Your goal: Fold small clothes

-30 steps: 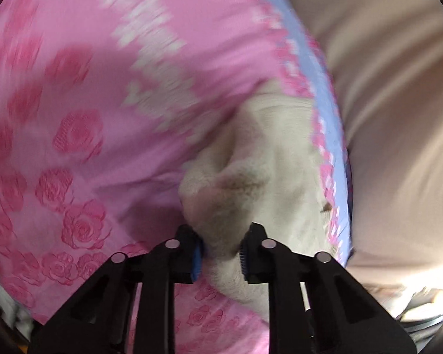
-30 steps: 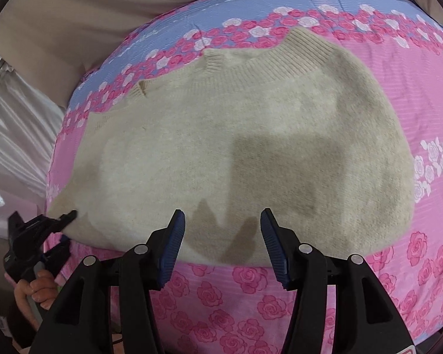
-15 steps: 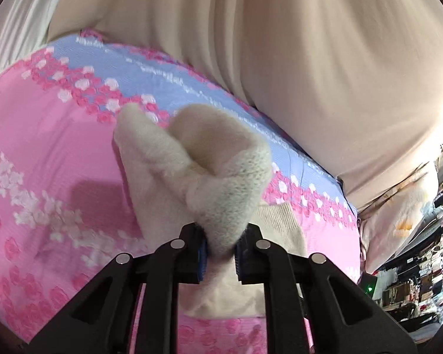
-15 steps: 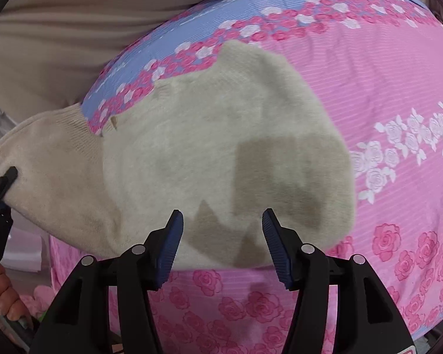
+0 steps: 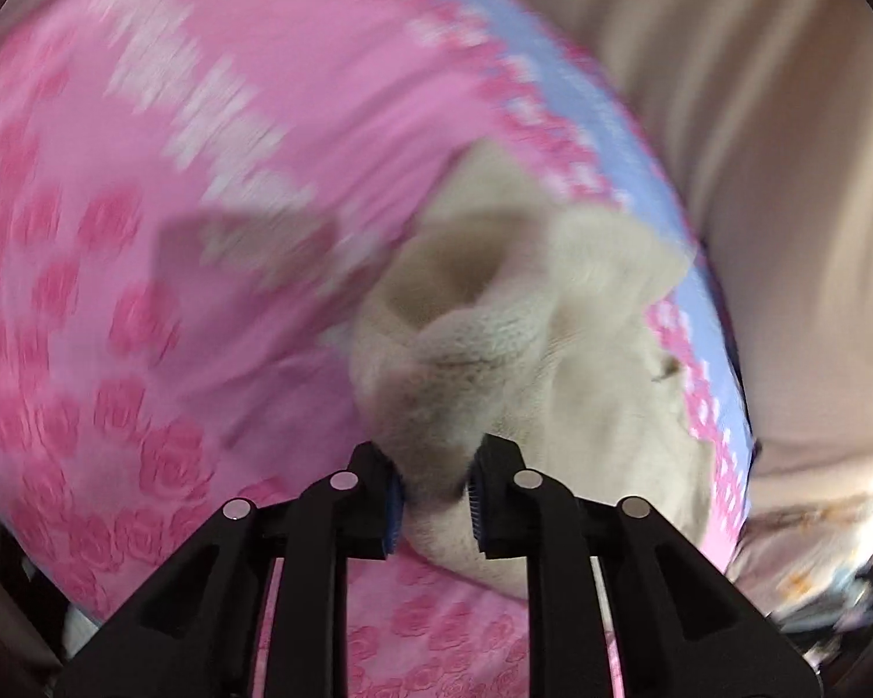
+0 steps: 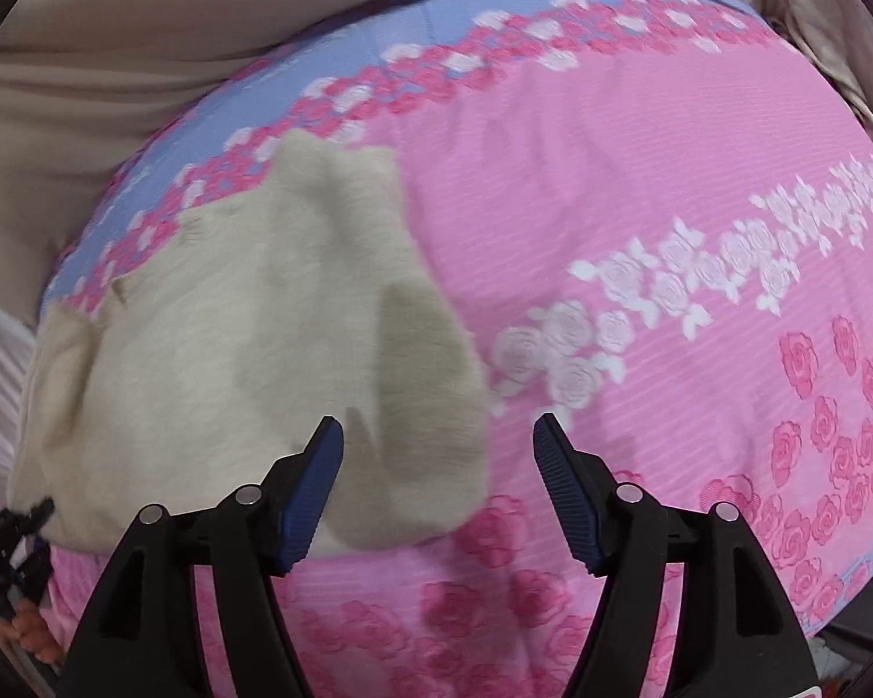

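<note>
Beside the blue band [image 5: 640, 145] of the bedspread [image 5: 203, 116], left wrist view: cream sweater [image 5: 553, 349], bunched, one edge touching the band, the rest on pink rose print. Much blurred. Left gripper [image 5: 433, 494] pinched narrow on a raised fold of the knit, both blue pads pressing the wool. Just beyond the pads, a hollow pucker in the cloth. Past the band, on the far side from the sweater, beige drapery [image 5: 756, 116] in folds. Cluttered corner at lower right, too smeared to read.

Below the blue band [image 6: 378, 29], right wrist view: sweater [image 6: 233, 349] lying in a doubled heap, upper edge meeting the band's rose trim, lower edge well away from it on the pink bedspread [image 6: 611, 174]. Right gripper [image 6: 438, 420] spread wide, jaws just been opening, gripping nothing; left pad over the sweater's near corner, right pad over bare pink, that corner showing in the gap between them. Shadows of the fingers dark on the knit. Farther from the band, a row of white roses [image 6: 640, 302] running off to the right. At the sweater's corner farthest from the band, left gripper [image 6: 23, 523] seen small and dark, touching the knit there. Beyond the band, beige drapery [image 6: 116, 58].
</note>
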